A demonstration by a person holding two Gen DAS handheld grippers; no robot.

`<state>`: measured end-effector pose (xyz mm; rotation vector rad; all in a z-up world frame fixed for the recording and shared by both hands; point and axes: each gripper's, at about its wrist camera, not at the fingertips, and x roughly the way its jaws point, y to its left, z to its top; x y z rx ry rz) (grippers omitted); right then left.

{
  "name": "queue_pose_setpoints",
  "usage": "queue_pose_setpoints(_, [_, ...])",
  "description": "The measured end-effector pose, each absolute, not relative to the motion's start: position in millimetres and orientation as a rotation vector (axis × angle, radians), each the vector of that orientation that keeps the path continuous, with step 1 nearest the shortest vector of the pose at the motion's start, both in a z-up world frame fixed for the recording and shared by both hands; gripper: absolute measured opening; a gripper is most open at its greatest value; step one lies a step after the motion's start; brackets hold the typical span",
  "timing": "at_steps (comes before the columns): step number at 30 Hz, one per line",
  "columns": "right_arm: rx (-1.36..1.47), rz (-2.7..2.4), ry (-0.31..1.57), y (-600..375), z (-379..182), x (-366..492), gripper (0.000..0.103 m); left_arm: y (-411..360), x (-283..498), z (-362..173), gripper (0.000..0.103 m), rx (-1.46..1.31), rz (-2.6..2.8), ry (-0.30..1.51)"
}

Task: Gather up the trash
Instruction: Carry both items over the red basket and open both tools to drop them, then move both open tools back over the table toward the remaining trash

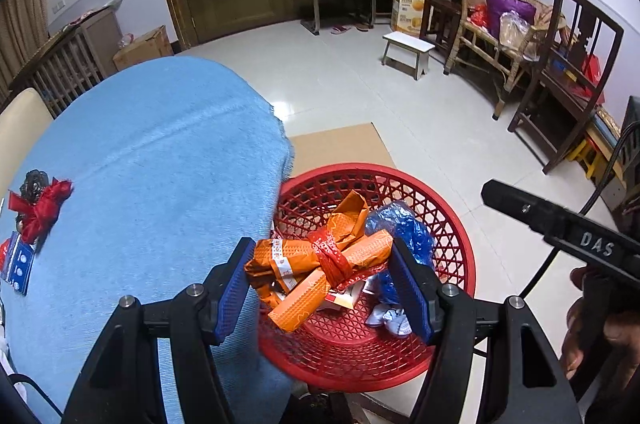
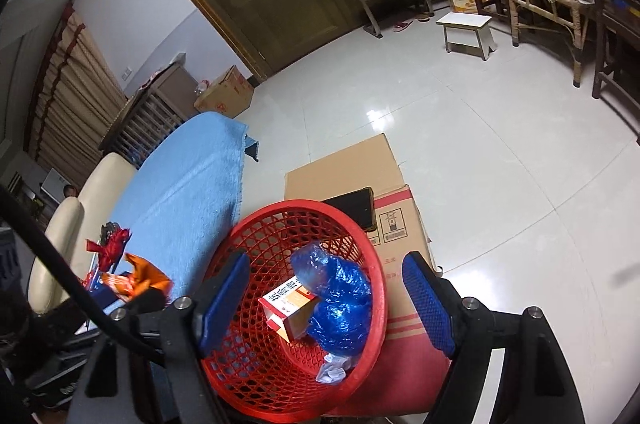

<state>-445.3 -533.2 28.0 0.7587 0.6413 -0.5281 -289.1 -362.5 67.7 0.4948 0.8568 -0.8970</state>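
My left gripper point(image 1: 320, 280) is shut on a crumpled orange wrapper point(image 1: 320, 260) tied with red ribbon, held over the red mesh basket point(image 1: 452, 224). The basket holds a blue plastic bag point(image 1: 404, 228), a small orange-and-white box point(image 2: 292, 304) and white crumpled paper point(image 2: 332, 372). My right gripper point(image 2: 324, 300) is open and empty above the basket point(image 2: 248, 376); it shows in the left wrist view as a black body point(image 1: 560, 228) at right. The wrapper also shows at the left edge of the right wrist view point(image 2: 136, 280). A red bow point(image 1: 42, 208) lies on the blue tablecloth point(image 1: 160, 164).
The basket sits on a cardboard box point(image 2: 360, 164) next to the table. A black flat object point(image 2: 356, 204) lies on the box. A blue blister card point(image 1: 18, 264) lies near the bow. A cream chair point(image 2: 72, 224), white stool point(image 1: 408, 50) and wooden chairs point(image 1: 568, 72) stand around.
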Motion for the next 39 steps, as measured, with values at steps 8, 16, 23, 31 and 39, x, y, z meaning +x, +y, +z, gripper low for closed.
queue_pose_setpoints(8, [0.761,-0.532,0.623,-537,31,-449,0.081,-373,-285,46,0.076,0.555,-0.857,0.951])
queue_pose_setpoints(16, [0.737,-0.529,0.620,-531,39,-443,0.081,-365,-289,48,0.076,0.568,-0.871,0.951])
queue_pose_setpoints(23, [0.698,-0.505,0.631,-517,50,-430,0.081,-348,-279,65,0.076,0.509,-0.859,0.925])
queue_pose_setpoints(31, [0.640,-0.455,0.658,-491,61,-405,0.081,-309,-253,76,0.077,0.414,-0.790,0.920])
queue_pose_setpoints(39, [0.568,-0.384,0.700,-453,67,-370,0.081,-266,-226,79,0.077,0.313,-0.726,0.927])
